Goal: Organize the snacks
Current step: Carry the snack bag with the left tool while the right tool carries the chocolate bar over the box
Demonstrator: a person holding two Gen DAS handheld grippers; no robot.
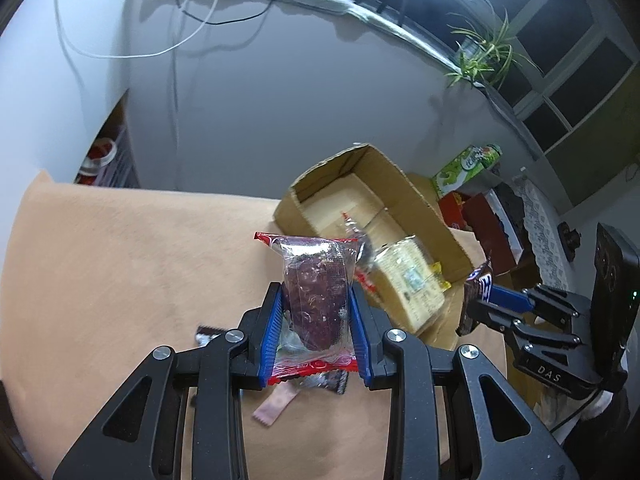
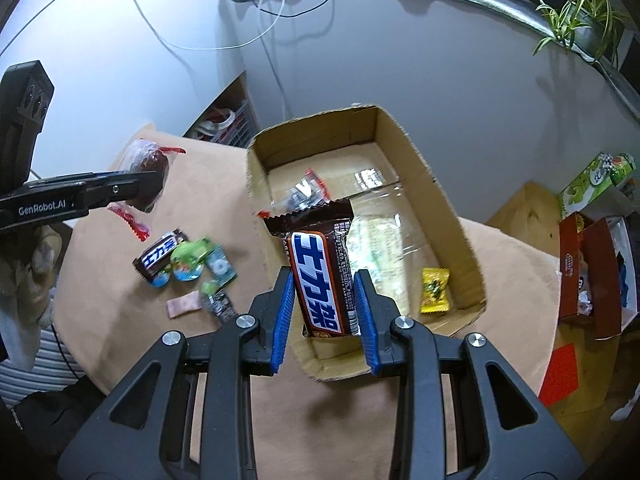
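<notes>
Two chocolate bars [image 2: 322,280], one cardboard box [image 2: 452,216], one yellow candy [image 2: 435,291].

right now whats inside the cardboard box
In the cardboard box: a yellow candy packet near the front corner, a clear-and-red wrapper further back, and a pale printed packet. The chocolate bar in the right gripper hides the floor behind it.

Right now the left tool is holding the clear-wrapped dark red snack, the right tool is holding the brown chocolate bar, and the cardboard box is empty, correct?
Not quite: the cardboard box is not empty. The right wrist view shows a yellow candy and a clear wrapper inside. The rest stands.
</notes>
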